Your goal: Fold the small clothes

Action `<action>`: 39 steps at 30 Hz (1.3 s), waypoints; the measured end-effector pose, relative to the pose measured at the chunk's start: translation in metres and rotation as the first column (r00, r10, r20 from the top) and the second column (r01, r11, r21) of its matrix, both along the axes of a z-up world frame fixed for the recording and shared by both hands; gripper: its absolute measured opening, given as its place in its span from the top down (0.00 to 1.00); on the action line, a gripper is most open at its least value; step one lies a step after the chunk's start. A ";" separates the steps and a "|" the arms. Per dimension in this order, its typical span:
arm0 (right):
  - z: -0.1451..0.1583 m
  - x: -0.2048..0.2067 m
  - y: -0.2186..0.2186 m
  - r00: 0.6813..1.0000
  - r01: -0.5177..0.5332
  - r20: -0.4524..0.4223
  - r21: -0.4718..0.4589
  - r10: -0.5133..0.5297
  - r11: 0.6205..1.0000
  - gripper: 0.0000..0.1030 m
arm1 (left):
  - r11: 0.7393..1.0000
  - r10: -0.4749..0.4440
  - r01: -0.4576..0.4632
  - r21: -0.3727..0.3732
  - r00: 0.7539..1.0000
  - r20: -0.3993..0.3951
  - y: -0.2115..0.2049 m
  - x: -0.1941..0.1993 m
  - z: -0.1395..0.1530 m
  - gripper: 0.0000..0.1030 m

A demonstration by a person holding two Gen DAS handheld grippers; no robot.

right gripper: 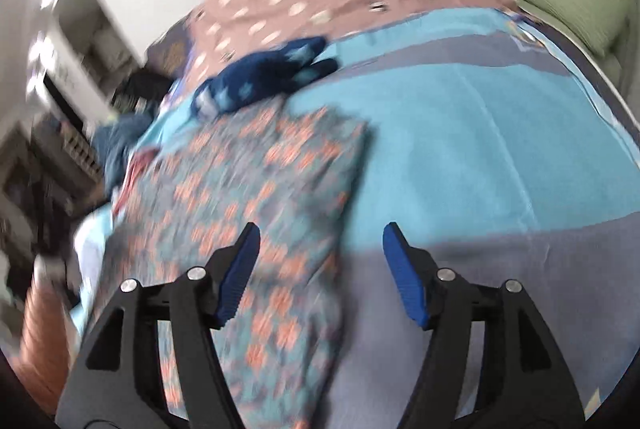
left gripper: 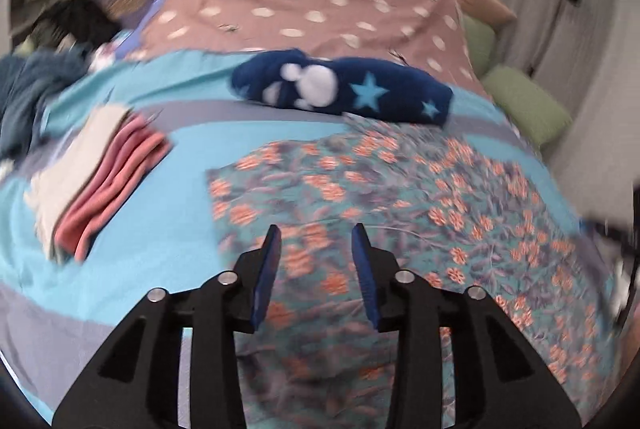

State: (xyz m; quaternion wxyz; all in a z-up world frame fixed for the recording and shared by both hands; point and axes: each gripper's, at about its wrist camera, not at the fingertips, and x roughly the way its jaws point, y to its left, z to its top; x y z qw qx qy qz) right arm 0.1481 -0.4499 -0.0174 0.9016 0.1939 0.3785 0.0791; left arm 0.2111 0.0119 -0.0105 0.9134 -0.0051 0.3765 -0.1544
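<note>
A floral garment (left gripper: 400,213) with orange flowers on teal lies spread flat on the bed; it also shows in the right wrist view (right gripper: 240,197). My left gripper (left gripper: 316,229) is open and empty, just above the garment's near part. My right gripper (right gripper: 320,229) is wide open and empty, over the garment's right edge and the blue bedspread (right gripper: 460,149). A dark blue fleece piece with stars (left gripper: 344,89) lies bunched beyond the floral garment, also seen in the right wrist view (right gripper: 260,77).
A folded stack of cream and pink clothes (left gripper: 96,181) sits to the left. A pile of dark clothes (left gripper: 36,85) lies at the far left. Green pillows (left gripper: 524,105) lie along the right edge of the bed. A pink dotted sheet (left gripper: 312,1) covers the far part.
</note>
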 end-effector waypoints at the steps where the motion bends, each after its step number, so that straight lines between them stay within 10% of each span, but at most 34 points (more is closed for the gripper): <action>1: -0.003 0.014 -0.006 1.000 0.015 -0.016 0.027 -0.014 1.000 0.37 | 0.998 -0.005 0.005 0.055 1.000 -0.001 -0.011 0.004 -0.006 0.55; 11: -0.049 0.129 -0.035 0.997 -0.007 -0.071 0.345 0.033 0.939 0.32 | 0.996 0.010 -0.003 0.095 0.997 -0.076 -0.025 0.022 -0.045 0.52; 13: -0.048 0.140 -0.031 0.995 -0.041 -0.075 0.360 0.073 0.932 0.48 | 0.994 0.012 -0.004 0.109 0.997 -0.075 -0.029 0.021 -0.046 0.51; 15: -0.047 0.148 -0.017 0.987 -0.070 -0.116 0.317 0.112 0.946 0.86 | 0.992 0.013 -0.004 0.125 0.998 -0.068 -0.032 0.019 -0.046 0.51; 19: -0.024 0.136 -0.011 0.995 0.036 -0.098 0.096 -0.026 0.995 0.97 | 0.991 0.014 -0.006 0.131 0.998 -0.060 -0.033 0.020 -0.046 0.51; 23: -0.008 0.122 -0.005 0.980 0.188 -0.025 -0.227 -0.199 0.956 1.00 | 0.986 0.020 -0.011 0.166 0.998 -0.052 -0.038 0.018 -0.047 0.50; 25: -0.021 0.129 -0.006 0.990 0.112 -0.064 -0.166 -0.124 0.980 1.00 | 0.985 0.021 -0.012 0.169 0.999 -0.048 -0.038 0.018 -0.047 0.50; 28: -0.025 0.125 -0.018 0.992 0.095 -0.083 -0.015 -0.096 0.995 0.93 | 0.987 0.021 -0.012 0.159 0.998 -0.053 -0.037 0.018 -0.047 0.50; 30: -0.027 0.131 -0.022 0.991 0.045 -0.124 0.042 -0.039 0.998 0.43 | 0.987 0.021 -0.012 0.162 0.998 -0.052 -0.037 0.018 -0.047 0.50; 31: -0.029 0.135 -0.022 0.989 0.043 -0.143 0.074 -0.032 0.996 0.36 | 0.986 0.021 -0.013 0.165 0.998 -0.051 -0.037 0.018 -0.047 0.50; 34: -0.037 0.154 -0.027 0.979 0.059 -0.204 0.168 -0.024 0.984 0.35 | 0.986 0.021 -0.012 0.163 0.998 -0.051 -0.037 0.018 -0.047 0.50; 39: -0.036 0.166 0.003 0.948 -0.053 -0.294 0.223 0.119 0.973 0.87 | 0.987 0.021 -0.012 0.158 0.998 -0.052 -0.037 0.018 -0.047 0.50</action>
